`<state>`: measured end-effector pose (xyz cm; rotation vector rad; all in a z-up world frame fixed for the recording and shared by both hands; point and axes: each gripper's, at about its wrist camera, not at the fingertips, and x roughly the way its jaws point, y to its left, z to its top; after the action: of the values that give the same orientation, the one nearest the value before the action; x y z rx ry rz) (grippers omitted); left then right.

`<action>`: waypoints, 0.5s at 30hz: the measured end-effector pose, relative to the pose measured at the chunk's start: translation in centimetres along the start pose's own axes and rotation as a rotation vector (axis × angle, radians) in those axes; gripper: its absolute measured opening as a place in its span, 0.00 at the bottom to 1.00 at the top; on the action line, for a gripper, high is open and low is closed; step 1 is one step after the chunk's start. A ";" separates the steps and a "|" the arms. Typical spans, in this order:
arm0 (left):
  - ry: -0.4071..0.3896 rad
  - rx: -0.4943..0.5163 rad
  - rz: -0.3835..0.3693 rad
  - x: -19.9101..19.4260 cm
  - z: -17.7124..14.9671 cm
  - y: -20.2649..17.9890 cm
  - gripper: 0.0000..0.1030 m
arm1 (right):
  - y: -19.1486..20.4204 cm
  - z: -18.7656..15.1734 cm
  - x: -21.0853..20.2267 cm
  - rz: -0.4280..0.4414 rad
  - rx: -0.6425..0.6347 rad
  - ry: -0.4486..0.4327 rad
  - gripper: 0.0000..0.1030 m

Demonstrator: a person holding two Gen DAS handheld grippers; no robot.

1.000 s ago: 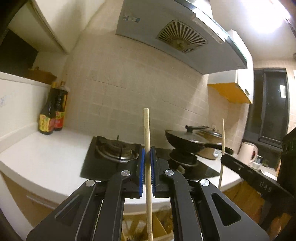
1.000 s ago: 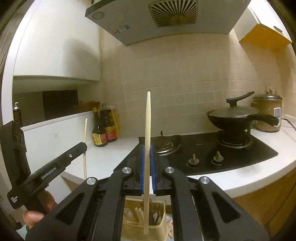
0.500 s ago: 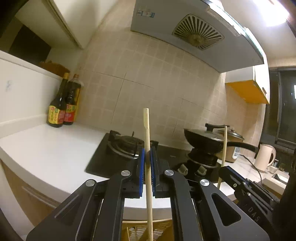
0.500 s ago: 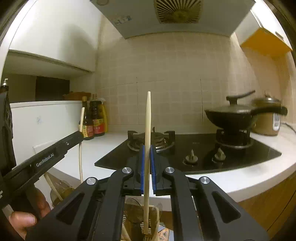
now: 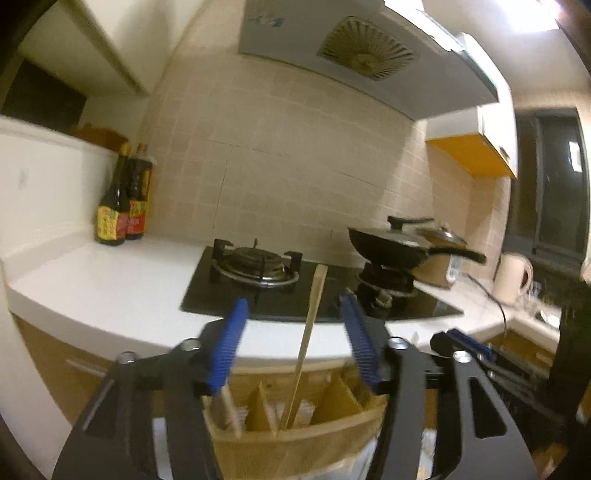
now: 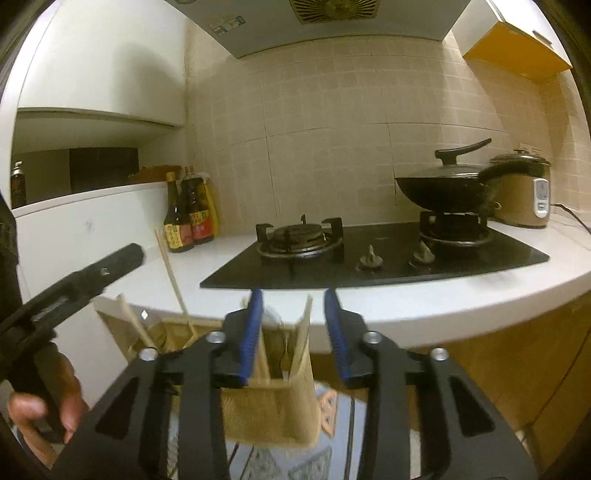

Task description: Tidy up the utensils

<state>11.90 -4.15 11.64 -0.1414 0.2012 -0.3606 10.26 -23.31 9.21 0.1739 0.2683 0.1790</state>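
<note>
Two grippers are in view. The left gripper has jaws apart, having just been opening; one chopstick stands tilted between the blue pads, touching neither, with its lower end in a middle compartment of the wooden utensil holder. The right gripper likewise has jaws apart, just opened; a second chopstick leans between the pads, free of both, lower end inside the holder. In the right wrist view the first chopstick appears at far left, slanting into the left end compartment, with a further wooden stick beside it. The holder is divided by upright partitions into several compartments; the exact count cannot be told. It sits below and nearer than the counter edge. On the counter: one black hob with two burners and two knobs; one lidded black pan on the right burner; one rice cooker to its right; one kettle at far right. Three bottles stand at far left, two dark and one yellow; label text is not readable. The sticker on the range hood is illegible.
</note>
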 end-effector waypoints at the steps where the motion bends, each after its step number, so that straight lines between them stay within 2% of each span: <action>1: 0.000 0.009 0.002 -0.9 -0.2 0.0 0.63 | 0.0 -0.2 -0.8 -0.002 0.000 -0.001 0.52; 4: 0.011 0.012 -0.004 -4.0 -1.1 0.2 0.73 | 0.3 -1.1 -3.4 0.001 0.009 0.010 0.54; 8: 0.039 0.001 0.009 -7.0 -2.8 0.6 0.76 | 0.8 -3.2 -5.8 0.010 0.040 0.051 0.56; 9: 0.049 -0.006 0.012 -7.6 -3.5 0.8 0.78 | 0.9 -3.7 -6.1 0.006 0.043 0.059 0.60; 10: 0.055 -0.010 0.015 -8.0 -4.0 0.9 0.79 | 1.1 -4.5 -6.4 0.000 0.048 0.071 0.63; 15: 0.101 -0.022 0.058 -9.2 -7.5 1.2 0.79 | 2.5 -8.2 -6.8 -0.026 0.028 0.112 0.65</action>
<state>2.19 -0.48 5.75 -0.1393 0.3085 -0.3081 1.15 -21.01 3.58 0.1889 0.3840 0.1595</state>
